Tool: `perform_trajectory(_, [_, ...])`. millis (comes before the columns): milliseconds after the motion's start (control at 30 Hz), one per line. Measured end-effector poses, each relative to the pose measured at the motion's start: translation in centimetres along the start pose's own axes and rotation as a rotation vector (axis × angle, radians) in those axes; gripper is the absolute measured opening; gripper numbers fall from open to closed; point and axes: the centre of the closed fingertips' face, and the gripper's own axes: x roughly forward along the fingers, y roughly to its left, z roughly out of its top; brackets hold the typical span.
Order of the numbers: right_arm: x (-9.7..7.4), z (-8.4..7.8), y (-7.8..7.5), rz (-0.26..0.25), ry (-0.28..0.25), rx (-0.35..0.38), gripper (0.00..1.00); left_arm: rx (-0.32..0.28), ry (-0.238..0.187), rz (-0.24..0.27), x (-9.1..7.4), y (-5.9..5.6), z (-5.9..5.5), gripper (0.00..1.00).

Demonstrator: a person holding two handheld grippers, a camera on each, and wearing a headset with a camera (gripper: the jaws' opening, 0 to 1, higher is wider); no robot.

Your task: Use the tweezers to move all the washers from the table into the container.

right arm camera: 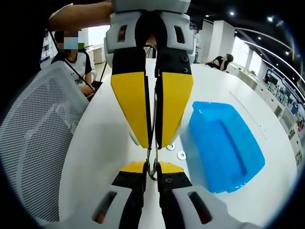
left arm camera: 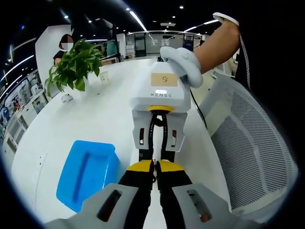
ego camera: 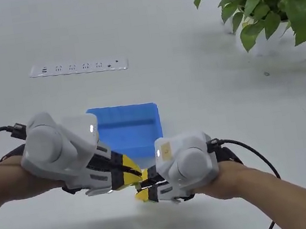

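Status: left tongs [left arm camera: 155, 164] and right tongs [right arm camera: 151, 171] both clamp the thin steel tweezers [right arm camera: 153, 129], tip to tip. 2 small flat metal washers [right arm camera: 181, 155] lie on the white desk [right arm camera: 105, 143] just beside the blue plastic container [right arm camera: 224, 143]. Likely light, hard, slippery; pinch rim through the hole.
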Motion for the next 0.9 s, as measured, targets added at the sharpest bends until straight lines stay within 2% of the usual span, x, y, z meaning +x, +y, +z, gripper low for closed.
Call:
perform_trajectory(433, [-1.1, 1.5, -0.1, -0.010, -0.007, -0.019, 0.10, -0.003, -0.004, -0.003, -1.2, 0.0, 1.3, 0.07])
perform_trajectory(900, [-2.4, 3.5, -1.1, -0.029, -0.029, -0.039, 0.10, -0.014, -0.013, 0.010, -2.9, 0.8, 2.9, 0.07])
